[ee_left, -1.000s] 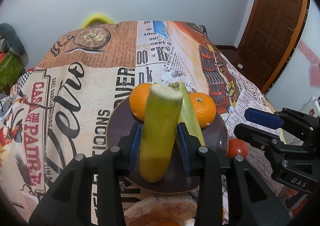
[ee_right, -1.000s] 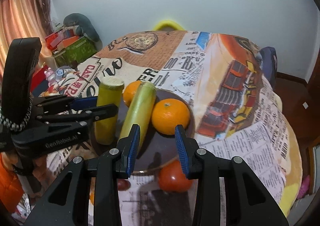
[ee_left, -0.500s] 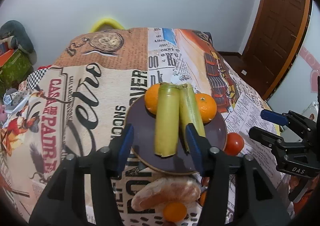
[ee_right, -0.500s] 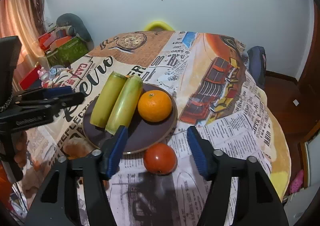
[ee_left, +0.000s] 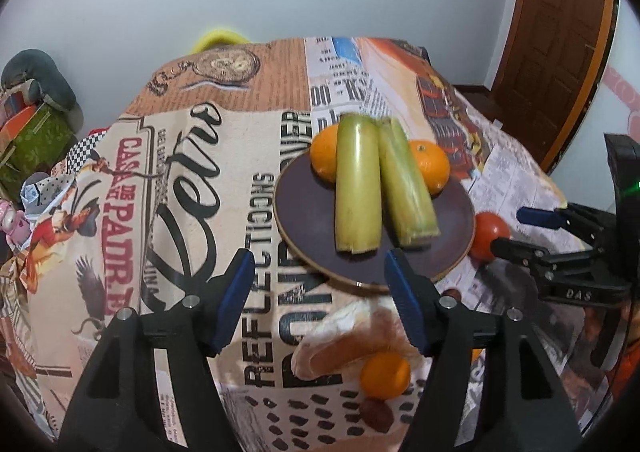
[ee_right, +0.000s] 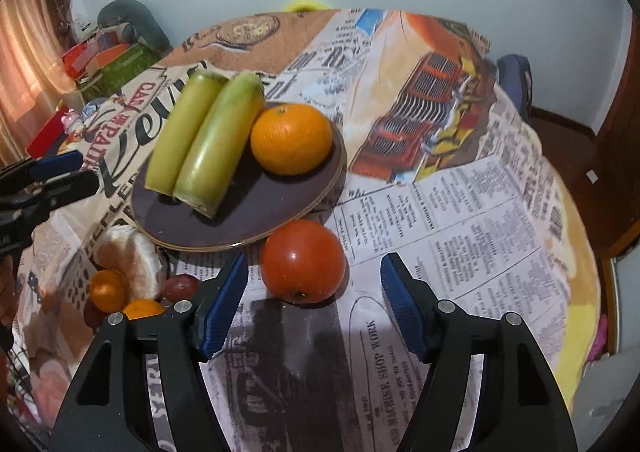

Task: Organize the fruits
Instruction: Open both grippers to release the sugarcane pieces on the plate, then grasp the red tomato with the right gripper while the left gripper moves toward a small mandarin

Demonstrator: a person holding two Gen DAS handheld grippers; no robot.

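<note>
A dark round plate (ee_left: 308,211) (ee_right: 256,211) holds two green stalks (ee_left: 358,187) (ee_right: 220,147) side by side and oranges (ee_left: 432,167) (ee_right: 292,137). My left gripper (ee_left: 320,292) is open and empty, just in front of the plate's near rim. My right gripper (ee_right: 314,304) is open and empty; a red tomato (ee_right: 303,260) (ee_left: 490,230) lies on the cloth just ahead of its fingertips, beside the plate. The right gripper also shows in the left wrist view (ee_left: 532,232), and the left gripper in the right wrist view (ee_right: 60,175).
A printed newspaper-pattern cloth (ee_right: 460,191) covers the round table. A peeled pale fruit (ee_left: 344,336) (ee_right: 128,256), small oranges (ee_left: 385,376) (ee_right: 108,290) and dark red fruits (ee_right: 180,286) lie near the plate's front. Clutter (ee_right: 104,59) stands left, a door (ee_left: 556,31) right.
My left gripper let go of the green stalk, which now lies on the plate beside the other, and drew back, open. My right gripper opened wider and moved over to the tomato.
</note>
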